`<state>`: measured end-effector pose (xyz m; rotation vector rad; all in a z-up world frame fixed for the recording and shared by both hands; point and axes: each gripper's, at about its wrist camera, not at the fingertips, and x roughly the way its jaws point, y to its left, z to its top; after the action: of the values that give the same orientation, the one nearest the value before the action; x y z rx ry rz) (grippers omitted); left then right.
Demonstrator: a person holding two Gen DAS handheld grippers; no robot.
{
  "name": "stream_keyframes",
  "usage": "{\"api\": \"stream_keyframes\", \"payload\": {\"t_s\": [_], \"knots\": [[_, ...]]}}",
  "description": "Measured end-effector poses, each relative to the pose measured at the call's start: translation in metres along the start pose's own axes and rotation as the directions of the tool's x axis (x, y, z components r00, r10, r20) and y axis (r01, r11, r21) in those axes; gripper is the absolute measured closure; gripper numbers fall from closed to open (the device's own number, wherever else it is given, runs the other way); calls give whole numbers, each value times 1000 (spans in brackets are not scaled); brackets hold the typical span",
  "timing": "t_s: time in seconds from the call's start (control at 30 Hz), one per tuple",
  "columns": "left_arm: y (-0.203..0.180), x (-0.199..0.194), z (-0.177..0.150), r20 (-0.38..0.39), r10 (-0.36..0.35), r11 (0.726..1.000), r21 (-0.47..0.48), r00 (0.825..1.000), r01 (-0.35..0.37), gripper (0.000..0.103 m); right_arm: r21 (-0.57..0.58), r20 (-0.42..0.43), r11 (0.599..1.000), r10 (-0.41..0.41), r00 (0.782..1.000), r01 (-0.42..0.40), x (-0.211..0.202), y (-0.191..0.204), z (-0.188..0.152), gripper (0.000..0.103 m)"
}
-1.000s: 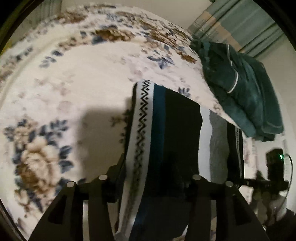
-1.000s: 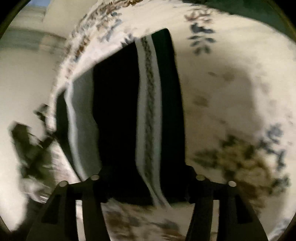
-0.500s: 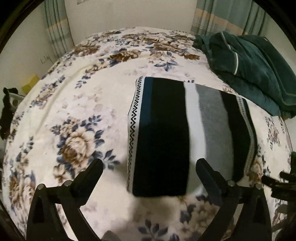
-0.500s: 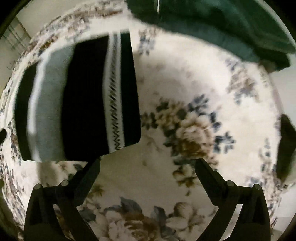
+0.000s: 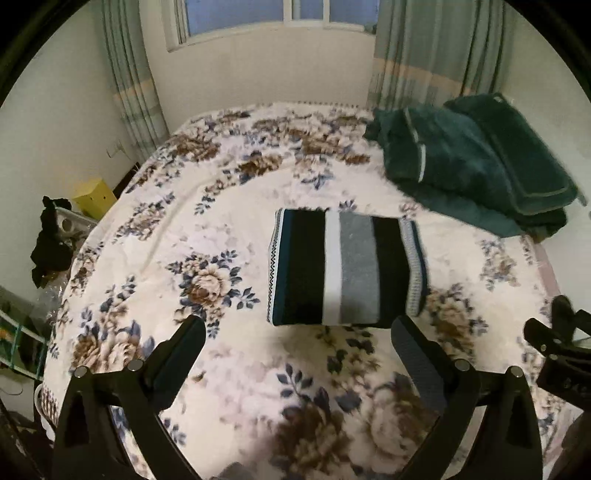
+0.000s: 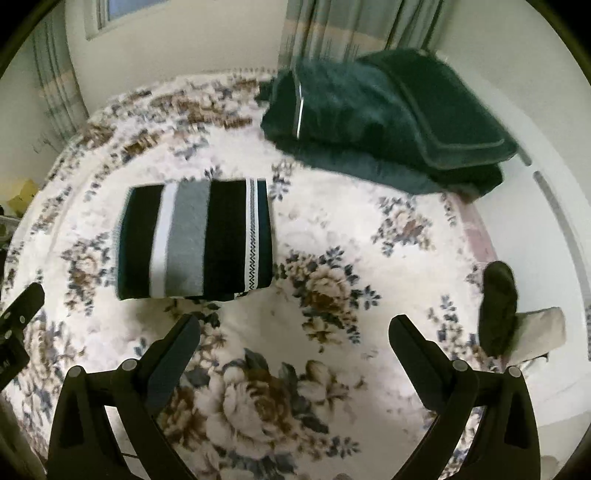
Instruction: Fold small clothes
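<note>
1. Since a second ago both of my claws have let go of the striped garment (image 5: 343,267) and drawn back from it; it then hung pinched between the fingers, and now it lies flat and folded on the bed (image 5: 236,206); more of the room shows in both views than before.
2. Left claw (image 5: 297,334): released, fingers spread wide, nothing between them; it hangs above the floral bedcover, near the garment's near edge but apart from it.
3. Right claw (image 6: 294,332): likewise released, fingers wide apart and holding nothing; the garment (image 6: 195,238) lies ahead and to its left, not touching it.
4. Striped garment: a compact rectangle, bands of black, white and grey running front to back, a zigzag trim along one side edge; it rests on the middle of the bed, well apart from the bed's edges.
5. Dark green blanket (image 5: 476,166): folded in a stack at the far right corner of the bed, near the garment yet separate from it; seen also from the right wrist (image 6: 388,118).
6. Background: window (image 5: 280,14) and pale curtains (image 5: 424,55) behind the bed; a yellow box (image 5: 94,194) beside the bed's left side.
</note>
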<state>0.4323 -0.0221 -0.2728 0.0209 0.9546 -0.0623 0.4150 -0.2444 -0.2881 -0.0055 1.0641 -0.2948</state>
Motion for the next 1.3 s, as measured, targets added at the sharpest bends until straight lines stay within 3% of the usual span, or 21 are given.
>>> {"api": "stream_keyframes", "payload": {"t_s": [0.43, 0.67, 0.9, 1.3], "knots": [[-6, -182, -11, 158, 0, 1000, -13, 987, 2, 0, 7, 208, 1000, 27, 978, -29, -234, -35, -39, 0], [-10, -240, -24, 207, -24, 1000, -2, 978, 25, 0, 3, 291, 999, 36, 956, -38, -310, -43, -59, 0], [-11, -270, -36, 239, -22, 1000, 6, 971, 22, 0, -9, 328, 999, 53, 943, -53, -352, -50, -74, 0], [-6, -285, -48, 255, 4, 1000, -30, 967, 4, 0, -27, 336, 995, 99, 937, -95, -358, -53, -78, 0]]}}
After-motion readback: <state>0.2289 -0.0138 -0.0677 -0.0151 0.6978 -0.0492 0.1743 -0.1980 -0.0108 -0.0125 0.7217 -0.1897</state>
